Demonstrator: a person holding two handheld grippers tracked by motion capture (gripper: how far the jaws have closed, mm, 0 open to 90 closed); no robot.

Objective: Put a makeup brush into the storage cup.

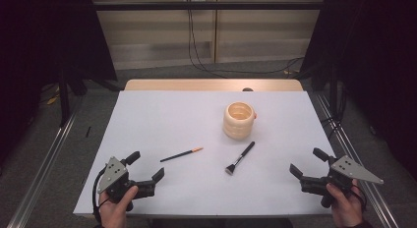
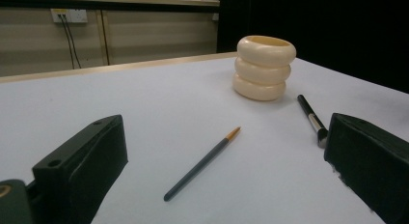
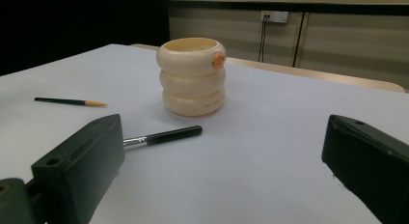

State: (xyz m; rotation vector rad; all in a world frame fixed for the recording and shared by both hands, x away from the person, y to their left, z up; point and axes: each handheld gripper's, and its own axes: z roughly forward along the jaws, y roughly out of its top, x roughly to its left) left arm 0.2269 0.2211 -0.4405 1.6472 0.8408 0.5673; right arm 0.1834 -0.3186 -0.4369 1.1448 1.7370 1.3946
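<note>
A cream ribbed cup (image 1: 239, 120) stands upright in the middle of the white table (image 1: 162, 115); it also shows in the left gripper view (image 2: 264, 67) and the right gripper view (image 3: 193, 76). A thin dark pencil with an orange tip (image 1: 181, 155) (image 2: 202, 162) (image 3: 70, 102) lies left of centre. A black-handled brush (image 1: 240, 158) (image 2: 311, 119) (image 3: 161, 136) lies just in front of the cup. My left gripper (image 1: 146, 167) is open at the front left, empty. My right gripper (image 1: 307, 161) is open at the front right, empty.
A wooden strip (image 1: 214, 85) borders the table's far edge. Metal rails (image 1: 42, 166) run along both sides on the floor. Cables (image 1: 196, 46) hang from a wall socket behind.
</note>
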